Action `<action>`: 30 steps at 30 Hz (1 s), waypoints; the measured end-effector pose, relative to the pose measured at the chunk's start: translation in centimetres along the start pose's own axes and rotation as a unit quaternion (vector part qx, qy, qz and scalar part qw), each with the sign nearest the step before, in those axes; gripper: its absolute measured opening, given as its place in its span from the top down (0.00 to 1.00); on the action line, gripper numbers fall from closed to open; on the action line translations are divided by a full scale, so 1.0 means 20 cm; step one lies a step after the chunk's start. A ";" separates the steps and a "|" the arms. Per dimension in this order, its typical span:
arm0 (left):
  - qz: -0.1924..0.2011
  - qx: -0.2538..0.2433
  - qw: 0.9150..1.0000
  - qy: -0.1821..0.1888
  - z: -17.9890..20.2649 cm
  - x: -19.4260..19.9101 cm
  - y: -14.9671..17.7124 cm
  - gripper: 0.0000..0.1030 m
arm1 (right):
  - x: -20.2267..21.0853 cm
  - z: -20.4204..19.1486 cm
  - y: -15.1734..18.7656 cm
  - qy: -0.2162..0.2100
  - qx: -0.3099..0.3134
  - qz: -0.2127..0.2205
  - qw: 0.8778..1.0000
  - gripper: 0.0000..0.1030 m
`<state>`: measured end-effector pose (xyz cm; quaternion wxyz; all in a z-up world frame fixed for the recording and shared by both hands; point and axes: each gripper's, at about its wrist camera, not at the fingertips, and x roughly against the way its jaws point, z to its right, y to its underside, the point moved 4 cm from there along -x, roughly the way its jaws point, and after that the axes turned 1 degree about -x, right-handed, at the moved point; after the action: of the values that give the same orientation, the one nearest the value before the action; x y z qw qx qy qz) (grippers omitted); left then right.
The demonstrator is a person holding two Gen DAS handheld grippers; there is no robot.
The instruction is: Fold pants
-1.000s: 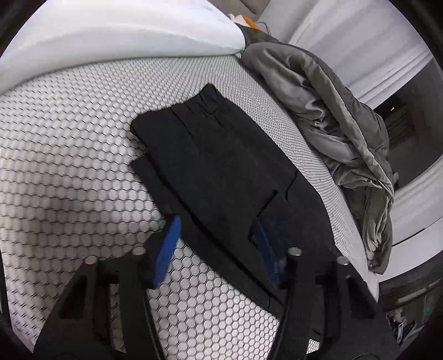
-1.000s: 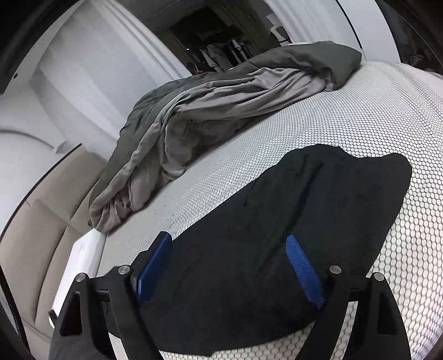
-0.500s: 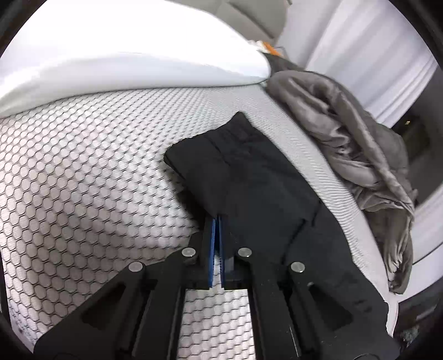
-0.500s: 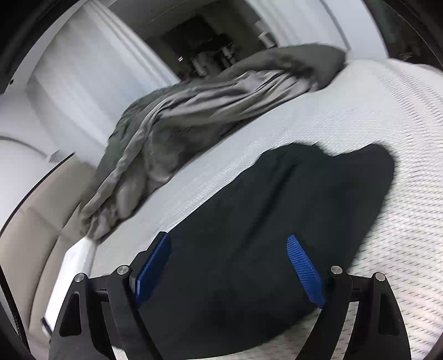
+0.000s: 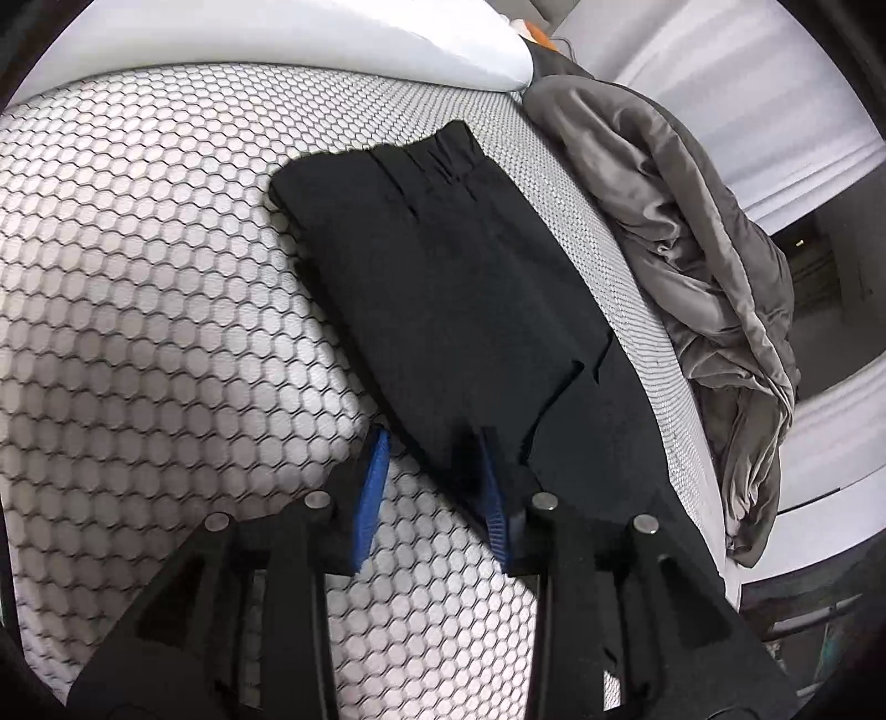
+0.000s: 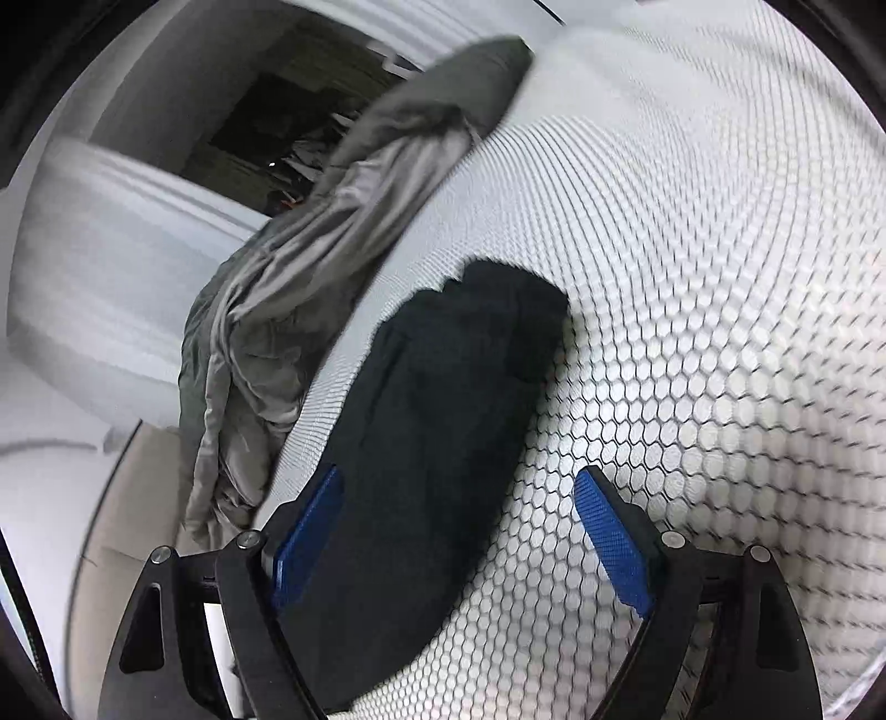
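Observation:
Black pants (image 5: pixel 454 288) lie folded lengthwise on the honeycomb-patterned sheet (image 5: pixel 166 277), waistband at the far end. My left gripper (image 5: pixel 432 490) sits low at their near left edge. Its jaws are opening, a clear gap shows between the blue pads (image 5: pixel 370 487), and the cloth's edge runs across that gap without being pinched. In the blurred right wrist view the pants (image 6: pixel 443 410) stretch away from my right gripper (image 6: pixel 459 531). It stands wide open, and the cloth passes under its left finger (image 6: pixel 307 534) while the other finger is over bare sheet.
A crumpled grey blanket (image 5: pixel 692 249) lies along the bed's far side, close beside the pants, and shows again as the grey blanket (image 6: pixel 310 266) on the left. A white pillow (image 5: pixel 277 39) lies beyond the waistband. The bed's edge drops off past the blanket.
My left jaws closed at the pants' near edge, then parted again, and the gripper sank a little. My right gripper swept sideways and rolled, so the pants now run lengthwise away from it.

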<state>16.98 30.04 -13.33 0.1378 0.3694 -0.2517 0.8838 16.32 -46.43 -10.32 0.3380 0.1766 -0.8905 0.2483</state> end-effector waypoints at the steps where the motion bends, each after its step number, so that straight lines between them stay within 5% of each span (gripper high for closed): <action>1: 0.002 -0.002 1.000 0.000 0.01 -0.01 0.00 0.73 | -0.04 0.02 -0.02 -0.008 -0.012 0.000 1.000 0.16; 7: 0.003 -0.019 1.000 -0.013 0.07 -0.07 -0.01 0.73 | -0.21 -0.04 -0.12 -0.044 -0.026 0.014 0.999 0.16; 8: 0.003 -0.021 1.000 -0.013 0.08 -0.07 -0.01 0.71 | -0.23 -0.04 -0.12 -0.037 -0.024 0.011 0.999 0.24; 9: 0.003 -0.022 1.000 -0.012 0.08 -0.08 -0.02 0.71 | -0.25 -0.03 -0.12 -0.026 -0.019 0.009 0.999 0.46; 11: 0.000 -0.023 1.000 -0.009 0.07 -0.07 -0.03 0.71 | -0.25 0.00 -0.11 -0.003 -0.009 0.002 1.000 0.70; 14: -0.001 -0.025 1.000 -0.003 0.03 -0.05 -0.03 0.71 | -0.13 0.04 -0.11 0.004 -0.004 0.016 1.000 0.86; 18: -0.002 -0.028 1.000 -0.003 0.01 -0.03 -0.03 0.71 | 0.00 0.14 -0.06 0.079 0.016 0.016 0.997 0.82; 20: -0.002 -0.028 1.000 -0.005 0.01 -0.02 -0.03 0.71 | 0.00 0.15 -0.06 0.073 0.021 -0.005 0.997 0.78; 24: 0.003 -0.019 1.000 -0.008 0.02 -0.04 -0.04 0.71 | 0.06 0.15 -0.07 0.004 0.000 0.014 1.000 0.36; 30: 0.029 -0.042 0.998 -0.038 0.10 -0.08 -0.08 0.76 | -0.09 0.15 -0.13 -0.005 -0.032 0.031 0.999 0.40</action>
<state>20.02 30.16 -12.76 0.1178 0.3888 -0.3047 0.8614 17.39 -49.90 -12.67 0.3315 0.1396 -0.9044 0.2293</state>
